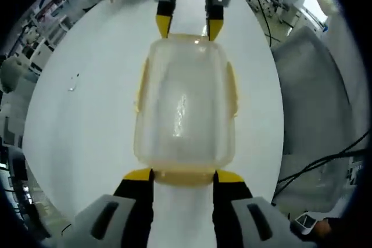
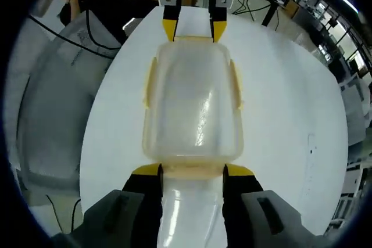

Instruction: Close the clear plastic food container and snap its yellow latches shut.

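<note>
Left gripper view: the left hand-held gripper (image 1: 183, 177) stands wide at the near end latch of the container (image 1: 185, 108), lid on, on the white surface (image 1: 87, 120).

Right gripper view: the right hand-held gripper (image 2: 192, 171), equally wide, faces the opposite end of the container (image 2: 193, 105). Latching seems in hand; next, each end latch likely needs pressing down.

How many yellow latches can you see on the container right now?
2 clearly: one latch on each long side of the container. End latches, if any, sit by the fingers and can't be confirmed.
</note>
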`<state>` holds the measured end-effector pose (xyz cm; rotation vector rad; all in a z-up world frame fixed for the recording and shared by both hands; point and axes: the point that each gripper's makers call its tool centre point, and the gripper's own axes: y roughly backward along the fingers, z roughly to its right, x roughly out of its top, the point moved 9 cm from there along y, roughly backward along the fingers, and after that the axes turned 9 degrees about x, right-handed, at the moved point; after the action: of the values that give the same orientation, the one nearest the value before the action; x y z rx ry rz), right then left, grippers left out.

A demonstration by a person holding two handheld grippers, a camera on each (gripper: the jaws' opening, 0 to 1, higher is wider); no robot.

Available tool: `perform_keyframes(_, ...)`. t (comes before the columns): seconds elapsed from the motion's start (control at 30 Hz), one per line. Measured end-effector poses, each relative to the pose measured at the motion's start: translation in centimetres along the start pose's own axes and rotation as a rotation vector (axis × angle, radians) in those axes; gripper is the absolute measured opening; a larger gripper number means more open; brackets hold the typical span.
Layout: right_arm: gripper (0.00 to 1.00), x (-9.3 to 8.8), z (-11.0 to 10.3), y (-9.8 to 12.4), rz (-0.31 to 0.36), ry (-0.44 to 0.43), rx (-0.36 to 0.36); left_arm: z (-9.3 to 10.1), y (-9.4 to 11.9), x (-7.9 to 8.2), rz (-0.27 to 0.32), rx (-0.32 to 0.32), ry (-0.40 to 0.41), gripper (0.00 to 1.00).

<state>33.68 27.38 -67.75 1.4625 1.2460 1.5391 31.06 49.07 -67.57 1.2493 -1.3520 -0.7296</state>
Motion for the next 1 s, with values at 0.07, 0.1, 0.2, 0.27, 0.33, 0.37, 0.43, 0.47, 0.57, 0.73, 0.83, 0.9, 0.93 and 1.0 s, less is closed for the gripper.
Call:
perform_keyframes(0.07, 0.36, -0.4, -0.1, 0.4, -0.001, 0.000, -0.004, 0.1, 0.1, 0.6, 0.012, 0.005, 0.004, 0.34)
perform_keyframes(0.1, 0.36, -0.7, -0.3, 0.6, 0.001, 0.000, -0.003, 0.2, 0.1, 1.0, 0.011, 0.003, 0.002, 0.34)
perform_keyframes(0.2, 0.36, -1.6, -0.6, 1.2, -0.010, 0.002, -0.009, 0.3, -0.2, 2.2, 0.012, -0.002, -0.001, 0.34)
perform_keyframes(0.27, 0.36, -2.4, -0.7, 1.6, -0.013, -0.006, -0.009, 0.4, -0.5, 3.0, 0.014, -0.002, -0.008, 0.34)
perform_keyframes(0.33, 0.36, -3.2, -0.8, 1.9, -0.016, -0.013, -0.013, 0.4, -0.7, 3.9, 0.021, -0.003, -0.013, 0.34)
perform_keyframes(0.37, 0.36, -3.5, -0.9, 2.0, -0.017, -0.016, -0.012, 0.4, -0.8, 4.2, 0.023, -0.004, -0.016, 0.34)
perform_keyframes(0.43, 0.36, -4.3, -1.0, 2.4, -0.021, -0.022, -0.015, 0.4, -1.1, 5.1, 0.025, -0.007, -0.021, 0.34)
perform_keyframes(0.47, 0.36, -4.6, -1.1, 2.5, -0.021, -0.027, -0.015, 0.3, -1.2, 5.4, 0.025, -0.010, -0.025, 0.34)
perform_keyframes(0.57, 0.36, -5.8, -1.2, 3.0, -0.017, -0.042, -0.019, 0.1, -1.6, 6.7, 0.029, -0.017, -0.035, 0.34)
perform_keyframes(0.73, 0.36, -7.6, -1.3, 3.5, -0.021, -0.061, -0.023, 0.0, -2.3, 8.6, 0.037, -0.023, -0.053, 0.34)
perform_keyframes(0.83, 0.37, -8.7, -1.5, 3.9, -0.018, -0.076, -0.023, -0.1, -2.8, 9.6, 0.044, -0.033, -0.063, 0.34)
perform_keyframes(0.9, 0.37, -9.4, -1.6, 4.0, -0.023, -0.084, -0.021, 0.0, -3.1, 10.3, 0.046, -0.039, -0.069, 0.34)
perform_keyframes(0.93, 0.37, -9.7, -1.6, 4.1, -0.025, -0.088, -0.021, 0.0, -3.2, 10.7, 0.046, -0.041, -0.074, 0.34)
perform_keyframes(1.0, 0.37, -10.3, -1.7, 4.2, -0.032, -0.093, -0.022, 0.0, -3.4, 11.1, 0.048, -0.043, -0.079, 0.34)
